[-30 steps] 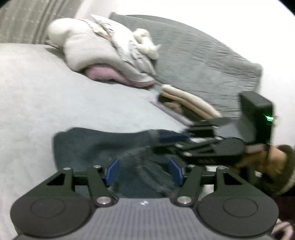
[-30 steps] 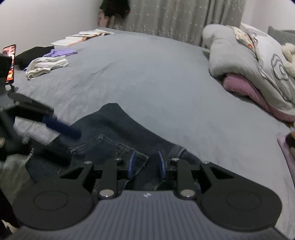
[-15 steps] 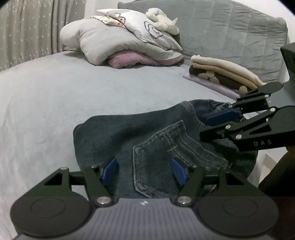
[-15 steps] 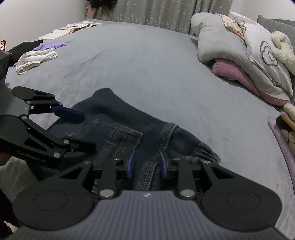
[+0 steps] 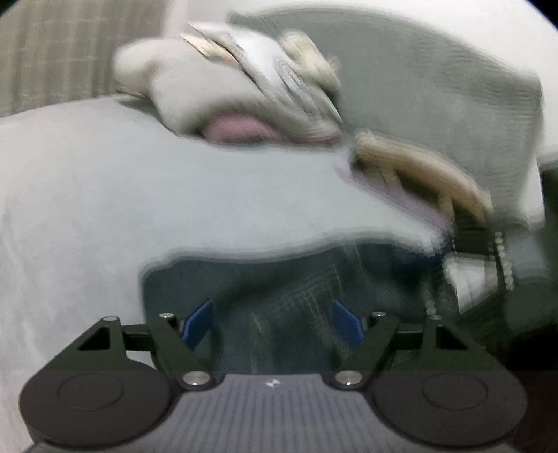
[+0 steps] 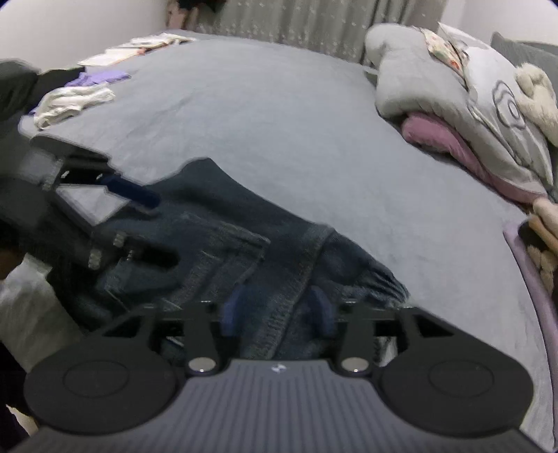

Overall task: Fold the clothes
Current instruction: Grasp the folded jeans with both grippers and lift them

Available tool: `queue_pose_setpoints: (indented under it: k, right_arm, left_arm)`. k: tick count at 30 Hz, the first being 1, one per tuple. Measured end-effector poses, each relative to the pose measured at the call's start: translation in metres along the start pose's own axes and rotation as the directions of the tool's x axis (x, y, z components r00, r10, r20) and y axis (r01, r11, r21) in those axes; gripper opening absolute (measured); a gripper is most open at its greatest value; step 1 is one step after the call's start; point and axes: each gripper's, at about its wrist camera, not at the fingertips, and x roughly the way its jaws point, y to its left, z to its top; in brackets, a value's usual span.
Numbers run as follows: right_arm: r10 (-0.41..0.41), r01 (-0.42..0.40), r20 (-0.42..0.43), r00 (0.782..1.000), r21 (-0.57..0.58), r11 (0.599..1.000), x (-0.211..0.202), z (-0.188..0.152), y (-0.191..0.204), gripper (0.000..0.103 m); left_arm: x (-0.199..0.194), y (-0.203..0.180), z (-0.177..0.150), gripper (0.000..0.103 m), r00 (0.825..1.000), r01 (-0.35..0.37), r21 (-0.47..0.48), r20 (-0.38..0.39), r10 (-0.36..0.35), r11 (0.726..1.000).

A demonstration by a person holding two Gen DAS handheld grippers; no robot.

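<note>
Grey bed (image 6: 279,115), folded jeans (image 6: 223,212)

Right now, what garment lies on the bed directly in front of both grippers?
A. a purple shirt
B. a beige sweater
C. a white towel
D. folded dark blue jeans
D: the jeans, dark denim with a stitched pocket and seams, lie on the grey bed.

jeans (image 6: 244,223) dark blue, pale stitching | bedspread (image 6: 261,115) grey | curtain (image 6: 314,17) grey, pale dots | pillow (image 6: 443,139) pink
</note>
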Motion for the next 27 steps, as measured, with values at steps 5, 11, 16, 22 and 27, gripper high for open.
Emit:
queue_pose_setpoints:
  k: [5, 11, 16, 22, 27]
  right_arm:
    - [-0.018, 0.018, 0.013, 1.000, -0.019, 1.000, 0.001, 0.005, 0.006, 0.068]
    - [-0.045, 0.044, -0.006, 0.999, -0.040, 0.998, 0.004, -0.014, 0.002, 0.068]
    - [-0.085, 0.084, -0.012, 0.996, -0.091, 0.992, 0.010, -0.027, 0.012, 0.069]
    - [0.024, -0.024, 0.006, 1.000, 0.061, 0.998, -0.016, -0.018, -0.017, 0.070]
    - [0.087, -0.076, -0.026, 0.996, 0.298, 0.952, -0.027, -0.028, -0.068, 0.073]
  left_arm:
    - [0.035, 0.011, 0.008, 0.068, 0.993, -0.109, -0.030, -0.040, 0.108, 0.994]
    - [0.080, 0.004, -0.010, 0.090, 0.942, -0.297, 0.068, -0.143, 0.304, 0.952]
    - [0.073, 0.030, -0.007, 0.098, 0.955, -0.245, -0.129, -0.205, 0.216, 0.961]
    - [0.036, 0.051, 0.002, 0.098, 0.967, -0.083, -0.325, -0.254, -0.002, 0.942]
    - [0.016, 0.059, 0.003, 0.098, 0.927, 0.035, -0.442, -0.320, -0.194, 0.896]
